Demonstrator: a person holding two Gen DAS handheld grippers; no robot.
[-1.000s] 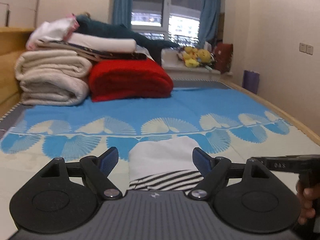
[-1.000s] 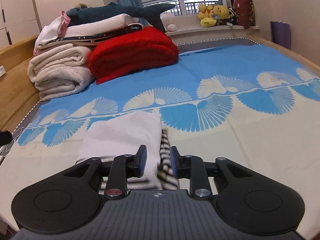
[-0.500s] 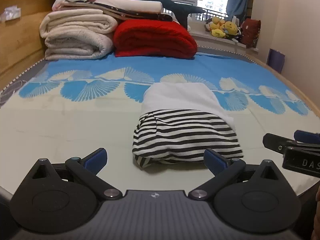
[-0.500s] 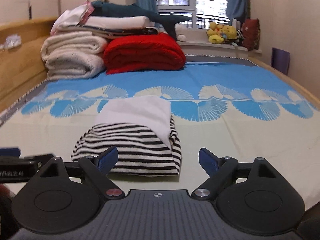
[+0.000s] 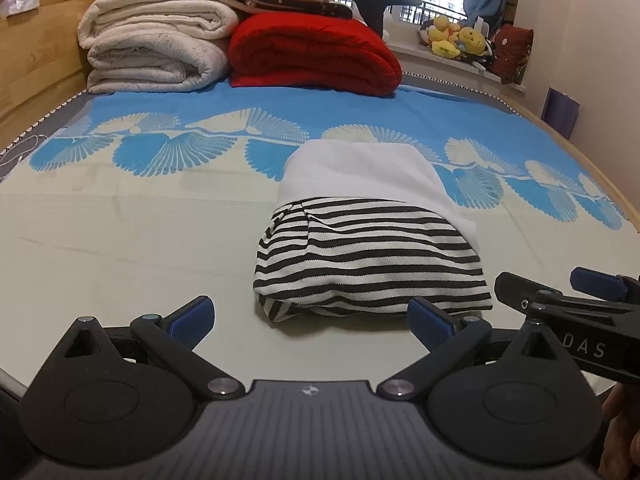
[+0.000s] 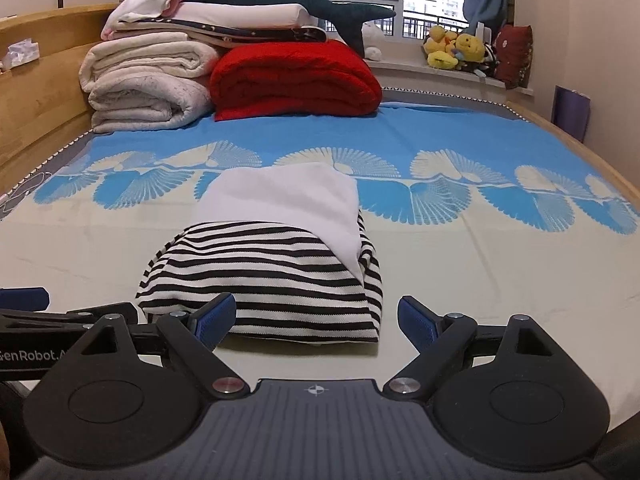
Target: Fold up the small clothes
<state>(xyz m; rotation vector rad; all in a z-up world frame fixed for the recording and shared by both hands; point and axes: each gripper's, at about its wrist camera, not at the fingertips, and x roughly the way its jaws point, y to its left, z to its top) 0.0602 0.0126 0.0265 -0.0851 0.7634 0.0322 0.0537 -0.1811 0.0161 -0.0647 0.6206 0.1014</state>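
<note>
A small folded garment point(image 5: 368, 256), black-and-white striped at the near end and plain white at the far end, lies flat on the bed; it also shows in the right wrist view point(image 6: 276, 264). My left gripper point(image 5: 310, 322) is open and empty, just short of the garment's near edge. My right gripper point(image 6: 316, 320) is open and empty, also just in front of that edge. The right gripper shows at the right edge of the left wrist view point(image 5: 576, 300). The left gripper shows at the left edge of the right wrist view point(image 6: 60, 316).
The bed has a blue and cream fan-patterned cover point(image 6: 460, 240). At its head stand folded white quilts point(image 6: 144, 84), a red blanket point(image 6: 292, 80) and a plush shark point(image 6: 296, 4). A wooden bed frame point(image 6: 36, 96) runs along the left. Plush toys point(image 6: 456, 50) sit on the windowsill.
Both grippers have drawn back from the garment and now sit just before its near edge. The right gripper, shut a second ago at the fold, has opened. The garment lies folded and still.
</note>
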